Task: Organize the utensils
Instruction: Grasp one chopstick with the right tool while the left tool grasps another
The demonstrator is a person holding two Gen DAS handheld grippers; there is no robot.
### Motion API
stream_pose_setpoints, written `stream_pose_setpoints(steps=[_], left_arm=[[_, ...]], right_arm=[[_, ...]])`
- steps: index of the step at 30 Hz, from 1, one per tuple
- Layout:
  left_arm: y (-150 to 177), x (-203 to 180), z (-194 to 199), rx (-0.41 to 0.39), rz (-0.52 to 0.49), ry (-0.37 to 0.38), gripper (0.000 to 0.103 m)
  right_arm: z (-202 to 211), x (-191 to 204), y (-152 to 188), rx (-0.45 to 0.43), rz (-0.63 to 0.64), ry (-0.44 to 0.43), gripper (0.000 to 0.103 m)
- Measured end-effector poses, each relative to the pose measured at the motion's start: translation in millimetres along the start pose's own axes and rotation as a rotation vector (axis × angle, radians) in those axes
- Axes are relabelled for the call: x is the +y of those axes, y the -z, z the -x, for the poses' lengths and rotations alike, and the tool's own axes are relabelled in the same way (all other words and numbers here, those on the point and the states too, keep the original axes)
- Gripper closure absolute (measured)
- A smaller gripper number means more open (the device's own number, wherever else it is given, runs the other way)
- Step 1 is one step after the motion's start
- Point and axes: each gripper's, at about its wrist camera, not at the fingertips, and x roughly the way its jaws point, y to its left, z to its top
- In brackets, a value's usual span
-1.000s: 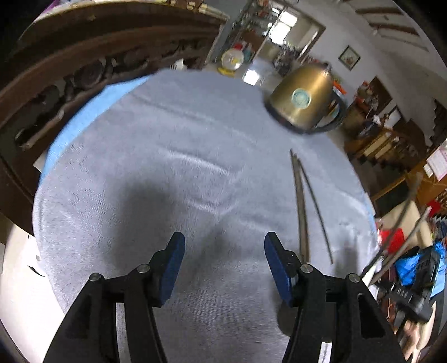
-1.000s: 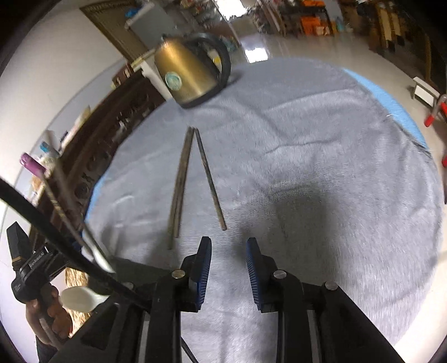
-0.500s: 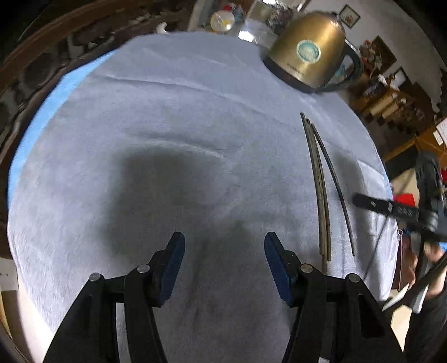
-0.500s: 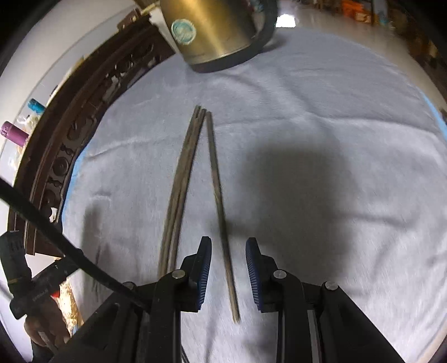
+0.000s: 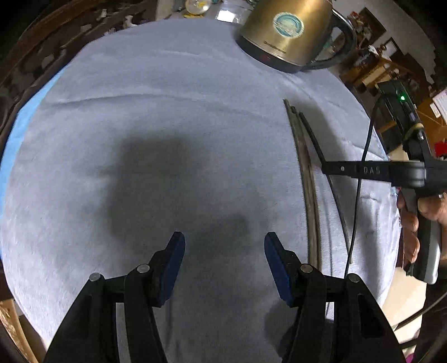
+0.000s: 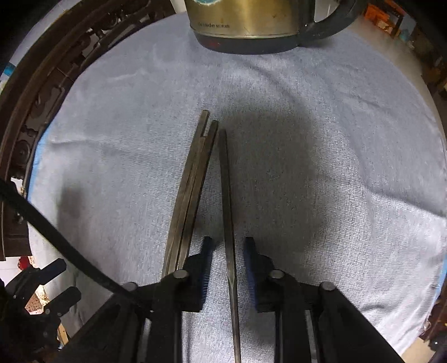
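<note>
A brass-coloured kettle (image 5: pixel 290 30) stands at the far edge of the grey cloth (image 5: pixel 167 117) covering the bench.

**Two wrist views crossing over one cloth**

The left wrist camera is looking forward and down past its own left gripper (image 5: pixel 225 252) from fairly high, taking in most of the grey cloth (image 5: pixel 156 117). The right wrist camera is sitting much lower and nearer, facing along its right gripper (image 6: pixel 226 252). Both are catching the chopsticks (image 5: pixel 308 178) (image 6: pixel 192 178) and the kettle (image 5: pixel 287 30) (image 6: pixel 245 25) ahead of the fingers.
</note>
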Motion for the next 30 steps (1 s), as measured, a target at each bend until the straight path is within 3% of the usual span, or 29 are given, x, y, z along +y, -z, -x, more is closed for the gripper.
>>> stream_pose_setpoints(steps=[5, 9, 15, 24, 30], left_arm=[[-27.3, -21.4, -16.4, 0.065, -0.025, -0.003, 0.043], [-47.5, -49.7, -33.0, 0.127, -0.08, 0.001, 0.043], [-60.4, -79.2, -58.3, 0.21, -0.111, -0.072, 0.043], [-69.4, -110.3, -79.2, 0.233, -0.169, -0.202, 0.04], [-81.2, -119.6, -86.5, 0.27, -0.173, -0.231, 0.04]], right_arm=[[0.4, -11.2, 13.8, 0.029, -0.001, 0.013, 0.096], [3.3, -32.2, 30.9, 0.022, -0.032, -0.029, 0.096], [4.4, -55.0, 48.4, -0.002, -0.063, -0.104, 0.095], [4.9, -75.5, 55.1, -0.017, -0.057, -0.137, 0.095], [10.5, -87.6, 52.4, -0.015, -0.051, -0.135, 0.095]])
